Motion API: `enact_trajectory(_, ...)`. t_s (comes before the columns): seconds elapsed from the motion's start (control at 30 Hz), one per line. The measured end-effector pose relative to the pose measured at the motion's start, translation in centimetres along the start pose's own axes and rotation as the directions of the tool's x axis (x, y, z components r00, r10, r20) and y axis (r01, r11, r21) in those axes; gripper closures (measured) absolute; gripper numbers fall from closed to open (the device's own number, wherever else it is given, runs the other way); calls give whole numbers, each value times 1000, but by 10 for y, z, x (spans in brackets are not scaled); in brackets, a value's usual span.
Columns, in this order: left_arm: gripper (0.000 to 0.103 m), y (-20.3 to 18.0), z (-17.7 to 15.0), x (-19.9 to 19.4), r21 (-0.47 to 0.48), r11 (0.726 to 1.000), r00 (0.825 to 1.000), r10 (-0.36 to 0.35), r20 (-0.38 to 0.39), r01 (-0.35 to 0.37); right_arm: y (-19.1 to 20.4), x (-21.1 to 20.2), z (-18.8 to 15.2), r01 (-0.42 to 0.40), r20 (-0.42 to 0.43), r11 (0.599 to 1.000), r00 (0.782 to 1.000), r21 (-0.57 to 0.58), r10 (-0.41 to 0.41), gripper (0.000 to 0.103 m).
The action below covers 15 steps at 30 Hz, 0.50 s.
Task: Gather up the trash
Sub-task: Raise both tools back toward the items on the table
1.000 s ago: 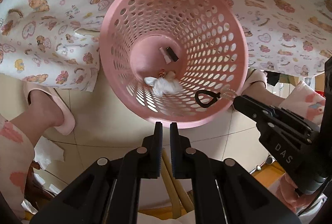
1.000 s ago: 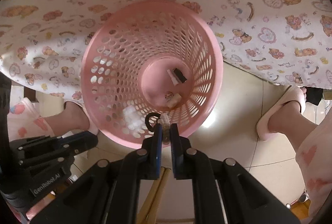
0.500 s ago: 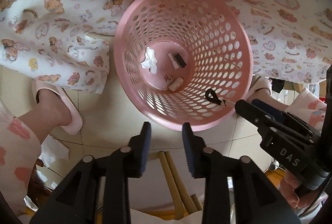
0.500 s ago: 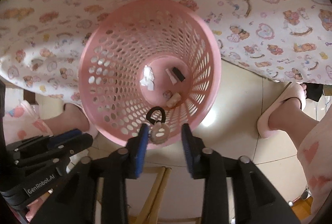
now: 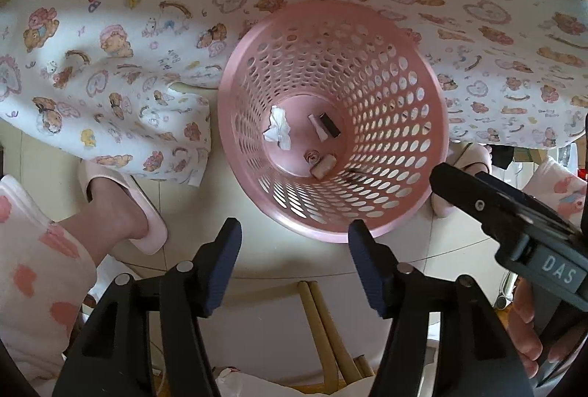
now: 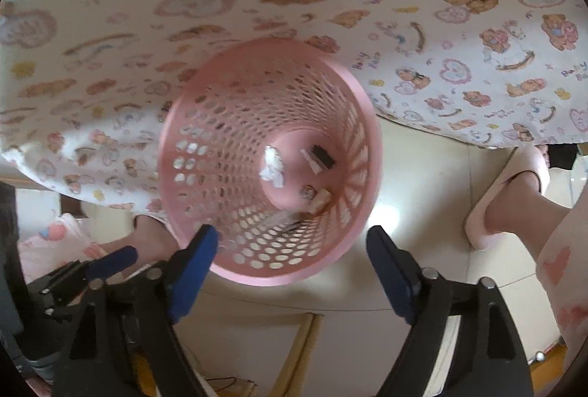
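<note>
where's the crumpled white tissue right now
In the left wrist view, the white tissue lies on the pink basket's floor, left side, left of the small black piece.

Surroundings: cloth, floor, footwear, furniture

Cream bear-and-heart printed cloth (image 5: 121,40) draping toward glossy cream tiled floor (image 6: 422,184); pink slippers on both feet (image 5: 125,202) (image 6: 503,191); pale wooden chair legs (image 5: 323,320) at lower edge.

— How many baskets are there?
— One pink basket (image 5: 400,96). Inside it I count one white tissue (image 5: 277,132), one black piece (image 5: 329,124), one white strip (image 5: 318,130), one small roll (image 5: 323,167) and one round pink bit (image 5: 311,156).
— And slippers?
— Two: one slipper (image 5: 125,209) at 9 o'clock, other slipper (image 6: 503,195) at 3 o'clock.
</note>
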State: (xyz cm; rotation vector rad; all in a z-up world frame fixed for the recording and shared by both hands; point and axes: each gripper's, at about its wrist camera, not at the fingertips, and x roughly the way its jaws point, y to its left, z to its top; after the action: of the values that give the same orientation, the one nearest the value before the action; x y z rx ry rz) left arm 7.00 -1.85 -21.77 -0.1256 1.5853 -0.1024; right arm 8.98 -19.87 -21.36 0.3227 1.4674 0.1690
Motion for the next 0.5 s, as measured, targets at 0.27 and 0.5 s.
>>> enact_trajectory(0.27,44,-8,-7,-32,51,998,995,40,92,-45,7,-12,-1,43,50,999,998,-21,-42,18)
enact_trajectory(0.5,44,-10,-25,-102,115,987,935,63,349,-109,35,-86,-10,215,367,970,917,-116,-159,18)
